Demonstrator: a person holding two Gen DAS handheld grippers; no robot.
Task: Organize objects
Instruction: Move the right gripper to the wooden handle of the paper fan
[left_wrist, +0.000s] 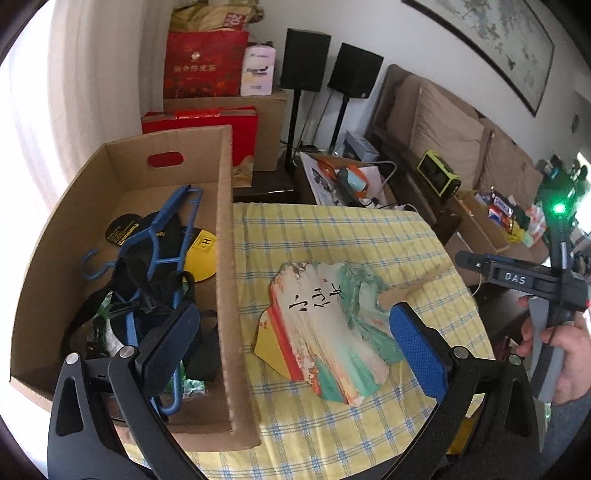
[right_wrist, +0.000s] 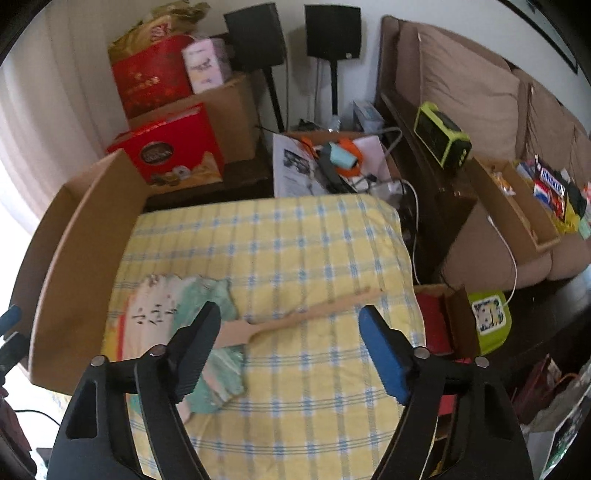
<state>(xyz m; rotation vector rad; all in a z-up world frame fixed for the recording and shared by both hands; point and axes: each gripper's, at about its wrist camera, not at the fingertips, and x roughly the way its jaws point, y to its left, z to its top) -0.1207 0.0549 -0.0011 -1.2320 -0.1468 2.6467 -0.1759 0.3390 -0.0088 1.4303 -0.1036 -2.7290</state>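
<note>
A painted hand fan with black characters and a wooden handle lies flat on the yellow checked cloth. My left gripper is open and empty, hovering just above the fan's near edge. My right gripper is open and empty, above the fan's handle; it also shows in the left wrist view at the right. An open cardboard box to the left holds a blue hanger, black straps and a yellow disc.
Red gift boxes and cartons stand behind the box, with two black speakers. A cluttered side table, a green radio, a sofa and a snack box lie to the right.
</note>
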